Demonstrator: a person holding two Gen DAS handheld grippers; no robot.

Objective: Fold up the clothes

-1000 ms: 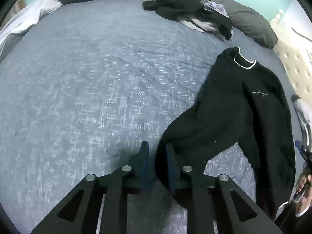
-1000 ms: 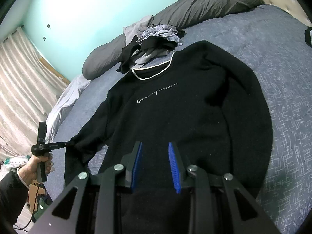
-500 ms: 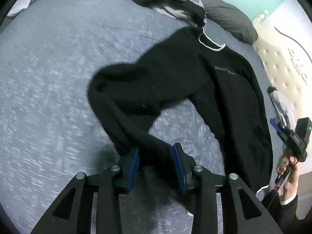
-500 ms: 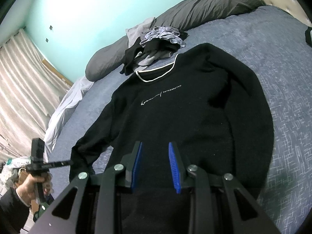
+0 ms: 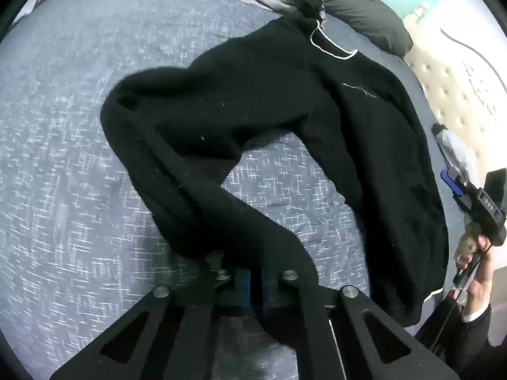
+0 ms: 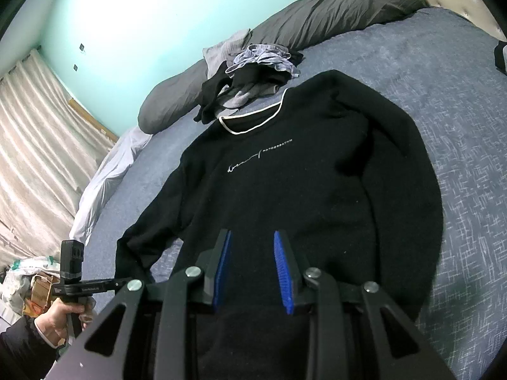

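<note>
A black sweater [image 6: 285, 196] with a white-trimmed neck lies face up on the blue-grey bed cover [image 6: 459, 110]. One long sleeve [image 5: 190, 174] bends out over the cover and runs back to my left gripper [image 5: 255, 280]. Its blue pads are pressed together on the sleeve's end, and cloth drapes over one finger. My right gripper [image 6: 252, 234] hovers over the sweater's lower part, jaws apart with nothing clamped between the blue pads. The left wrist view shows the right gripper [image 5: 450, 179] at the sweater's hem edge, held by a hand [image 5: 475, 253].
A pile of dark and grey clothes [image 6: 253, 76] lies just beyond the sweater's neck, against grey pillows [image 6: 332, 15]. A tufted headboard [image 5: 450, 88] bounds one side. A curtain [image 6: 31, 142] and floor clutter [image 6: 28, 281] lie past the bed's other edge.
My left gripper moved along the sleeve towards its end, opened around it, then closed on it. The right gripper has kept still.
</note>
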